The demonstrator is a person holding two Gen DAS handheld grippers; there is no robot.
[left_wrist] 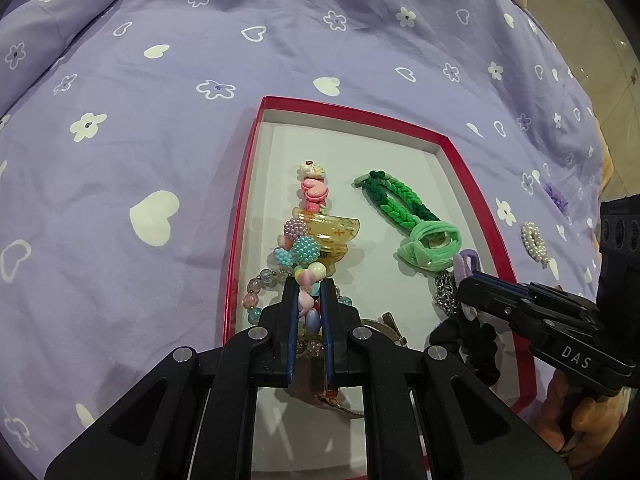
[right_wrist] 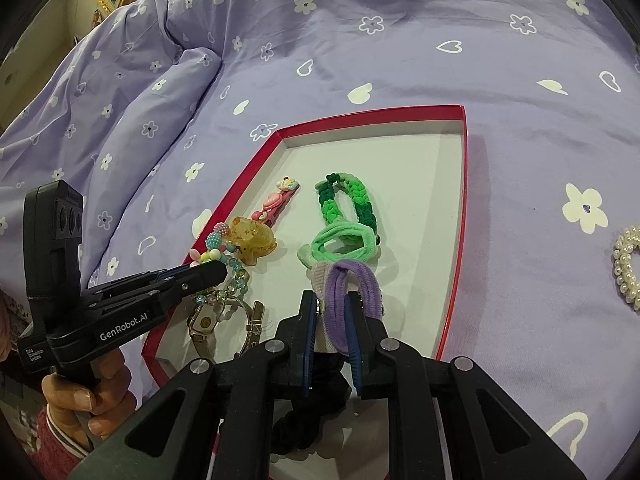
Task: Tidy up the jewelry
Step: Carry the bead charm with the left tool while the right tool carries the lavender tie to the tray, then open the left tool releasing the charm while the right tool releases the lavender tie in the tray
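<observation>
A red-rimmed tray (left_wrist: 352,114) (right_wrist: 372,114) lies on the bed. My left gripper (left_wrist: 309,286) (right_wrist: 218,268) is shut on a colourful beaded bracelet (left_wrist: 306,254) (right_wrist: 218,250) over the tray's left side. My right gripper (right_wrist: 334,298) (left_wrist: 466,280) is shut on a purple hair tie (right_wrist: 356,284) (left_wrist: 468,259) over the tray's near right part. In the tray lie a pink hair clip (left_wrist: 315,190), an amber claw clip (left_wrist: 332,236), a green braided band (left_wrist: 394,200), a light green hair tie (left_wrist: 432,246), a watch (right_wrist: 206,326) and a black scrunchie (left_wrist: 468,344).
A pearl hair clip (left_wrist: 535,242) (right_wrist: 628,266) and a small purple flower piece (left_wrist: 556,196) lie on the purple flowered bedsheet (left_wrist: 160,128) right of the tray. A folded quilt (right_wrist: 120,92) lies at the far left.
</observation>
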